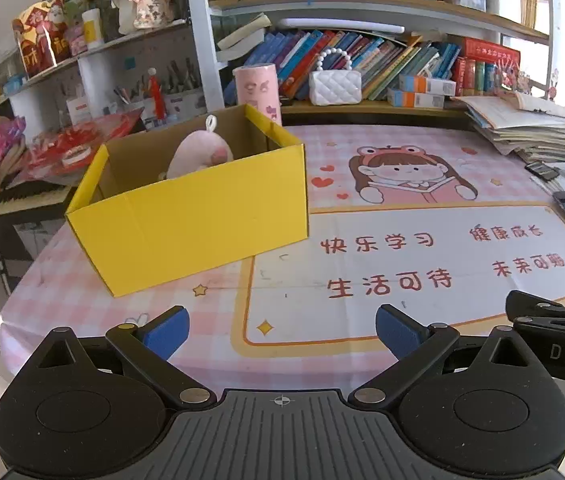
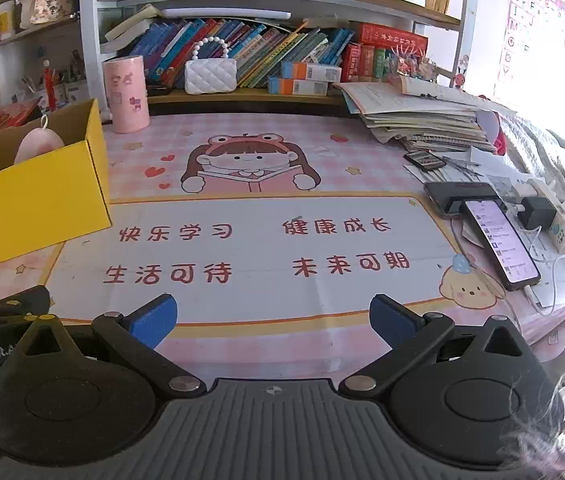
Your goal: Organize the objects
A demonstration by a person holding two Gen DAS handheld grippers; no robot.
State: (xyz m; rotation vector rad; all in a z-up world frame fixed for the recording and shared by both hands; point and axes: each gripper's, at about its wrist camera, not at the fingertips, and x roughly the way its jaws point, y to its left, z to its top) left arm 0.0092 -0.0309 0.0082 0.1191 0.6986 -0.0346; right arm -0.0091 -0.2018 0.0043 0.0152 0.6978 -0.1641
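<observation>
A yellow cardboard box (image 1: 202, 216) stands open on the left part of the table, also in the right wrist view (image 2: 38, 196). A pink plush toy (image 1: 200, 154) with a white loop sits inside it, seen too in the right wrist view (image 2: 38, 142). My left gripper (image 1: 282, 332) is open and empty, low over the table's front edge, in front and to the right of the box. My right gripper (image 2: 272, 320) is open and empty, beside the left one, over the front of the printed mat (image 2: 266, 248).
A pink cylinder (image 2: 126, 96) stands behind the box. A white quilted purse (image 2: 210, 74) and books sit on the shelf. A stack of papers (image 2: 418, 120), phones (image 2: 500, 244) and a charger with cables lie on the right side.
</observation>
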